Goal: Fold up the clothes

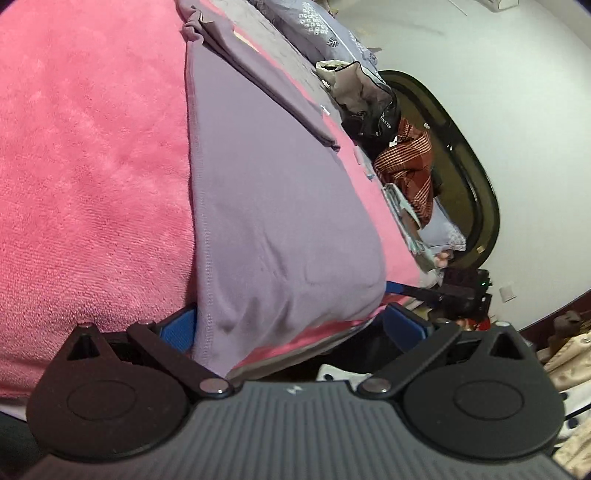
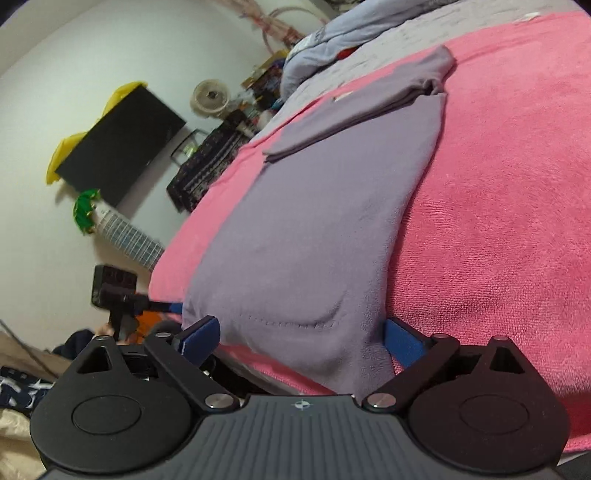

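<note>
— Firstly, item one?
— Shirt [image 1: 280, 206], lilac, lying lengthwise on the pink blanket [image 1: 81, 155] of a bed, one sleeve folded across its far end.
— Grippers?
— Left gripper [image 1: 291, 325]: jaws spread, shirt's near hem between the blue pads, not pinched. Right gripper [image 2: 301, 334]: likewise spread astride the hem.
— Surroundings?
— Grey quilt [image 2: 369, 22] beyond; black screen [image 2: 122, 144] on the wall.

Mauve shirt [image 2: 314, 229] on a pink blanket [image 2: 498, 221]; grippers black with blue pads [image 2: 201, 338]; grey-blue pillow [image 1: 325, 26] with white print; red cloth [image 1: 410, 155] with pale stripes; black screen [image 2: 118, 144], yellow cover [image 2: 125, 92], white wall [image 1: 517, 110]
</note>
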The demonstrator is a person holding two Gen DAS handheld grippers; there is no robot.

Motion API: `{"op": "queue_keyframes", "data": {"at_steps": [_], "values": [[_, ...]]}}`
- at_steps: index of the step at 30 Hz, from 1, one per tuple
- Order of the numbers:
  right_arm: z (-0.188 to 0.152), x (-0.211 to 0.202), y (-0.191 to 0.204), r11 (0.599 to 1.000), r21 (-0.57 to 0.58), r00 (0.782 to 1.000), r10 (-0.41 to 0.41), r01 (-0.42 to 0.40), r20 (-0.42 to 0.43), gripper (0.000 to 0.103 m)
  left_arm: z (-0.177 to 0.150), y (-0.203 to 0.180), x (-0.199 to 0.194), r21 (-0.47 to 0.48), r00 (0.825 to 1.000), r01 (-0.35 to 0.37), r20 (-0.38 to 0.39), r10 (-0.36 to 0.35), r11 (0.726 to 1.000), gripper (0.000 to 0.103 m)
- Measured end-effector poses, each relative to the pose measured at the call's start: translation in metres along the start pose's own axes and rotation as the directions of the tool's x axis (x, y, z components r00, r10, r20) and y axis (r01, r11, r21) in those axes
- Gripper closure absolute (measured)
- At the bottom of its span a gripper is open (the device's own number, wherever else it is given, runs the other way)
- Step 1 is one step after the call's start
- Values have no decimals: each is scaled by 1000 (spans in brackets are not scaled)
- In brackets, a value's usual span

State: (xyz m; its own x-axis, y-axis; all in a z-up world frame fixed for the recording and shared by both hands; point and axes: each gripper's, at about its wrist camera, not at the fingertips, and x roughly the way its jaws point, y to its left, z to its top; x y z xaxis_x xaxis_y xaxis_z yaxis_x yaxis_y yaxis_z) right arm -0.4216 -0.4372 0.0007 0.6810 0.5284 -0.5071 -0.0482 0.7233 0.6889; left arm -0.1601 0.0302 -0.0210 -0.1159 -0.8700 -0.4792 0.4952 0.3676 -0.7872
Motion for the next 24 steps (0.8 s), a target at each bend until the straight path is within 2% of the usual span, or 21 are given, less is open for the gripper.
{"op": "queue_keyframes", "data": {"at_steps": [4,5,8,11,13,15,18,20,22,24], "values": [[-2,-3,-10,998,53,999,45,-45,3,16,-1,-3,6,3,1000,27,-9,-27,1000,2],[-3,-4,-13,995,77,998,63,-64,12,23,0,-3,9,-3,999,37,-12,-37,999,2],[-7,0,-14,994,81,997,74,-73,-13,34,0,-4,17,-19,998,55,-41,-56,998,14],[-12,8,-15,995,80,996,58,-53,-61,45,-2,-7,26,-26,997,1,-83,-3,1000,21],[-16,13,-16,994,97,996,54,-48,-65,51,-2,-9,29,-37,996,-25,-86,22,999,31],[-17,18,-16,993,111,997,51,-43,-65,57,-2,-10,30,-56,997,-16,-72,12,998,33],[-17,17,-13,993,112,997,45,-38,-55,69,-4,-11,30,-87,999,28,-36,-31,996,43],[-18,16,-12,992,124,998,43,-38,-39,82,-5,-13,29,-97,999,43,-20,-45,994,49],[-21,15,-14,988,152,999,42,-39,-19,86,-6,-12,29,-113,998,60,-13,-62,992,57],[-25,15,-16,980,198,999,40,-37,-10,89,-9,-11,28,-135,998,56,3,-56,989,60]]}}
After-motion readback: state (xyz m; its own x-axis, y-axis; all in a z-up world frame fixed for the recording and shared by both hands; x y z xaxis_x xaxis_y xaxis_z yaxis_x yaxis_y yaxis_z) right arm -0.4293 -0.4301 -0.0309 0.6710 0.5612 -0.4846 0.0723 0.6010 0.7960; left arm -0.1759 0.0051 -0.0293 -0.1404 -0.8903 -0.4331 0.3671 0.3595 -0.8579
